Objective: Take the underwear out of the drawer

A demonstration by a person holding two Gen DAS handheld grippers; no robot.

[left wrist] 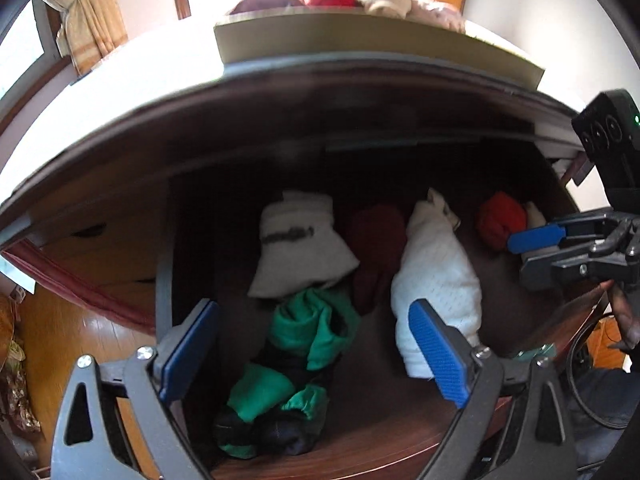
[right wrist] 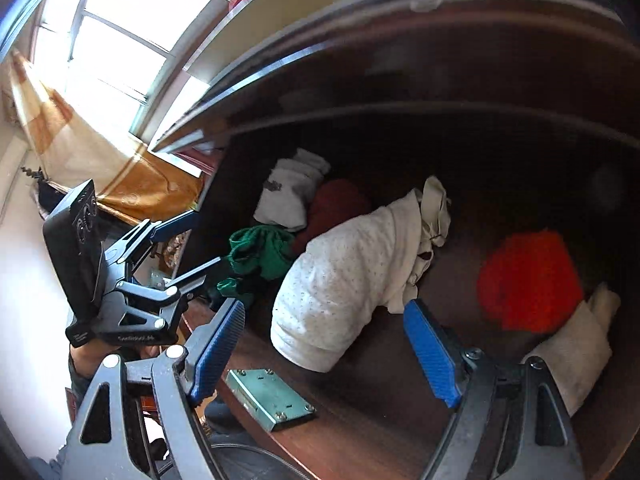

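From your left wrist camera you are looking steeply down into the open dark-wood drawer [left wrist: 400, 432], with your left gripper [left wrist: 316, 344] hanging over it, its blue pads spread wide apart and nothing clamped between them. Framed between those pads lies a crumpled green and dark garment [left wrist: 288, 360] near the drawer's front edge. Behind it sits a cream folded piece [left wrist: 300, 244] with a dark mark across it, a dark red piece [left wrist: 376, 248] just beside that, and a white dotted bundle [left wrist: 436, 284] whose near end lies just behind your right-hand pad. Farther right a bright red roll [left wrist: 500, 220] rests near the drawer's side, and your right gripper [left wrist: 536, 244] comes in from the picture's right edge just in front of it, fingers apart. Above the drawer, on the cabinet top, a shallow tray [left wrist: 320, 40] carries more rolled clothes. From your right wrist camera the right gripper [right wrist: 324, 348] is likewise spread, with nothing between the pads; the white dotted bundle [right wrist: 348, 276] lies just beyond the gap, not touched. The bright red roll [right wrist: 528, 280] sits to the right against a pale folded cloth [right wrist: 576, 344]. At the far left end you see the cream folded piece [right wrist: 288, 192], the dark red piece [right wrist: 336, 204] and the green and dark garment [right wrist: 260, 252]. A metal lock plate [right wrist: 272, 396] is fixed inside the drawer's front wall, and your left gripper [right wrist: 188, 248] shows at the left, spread over the green heap.
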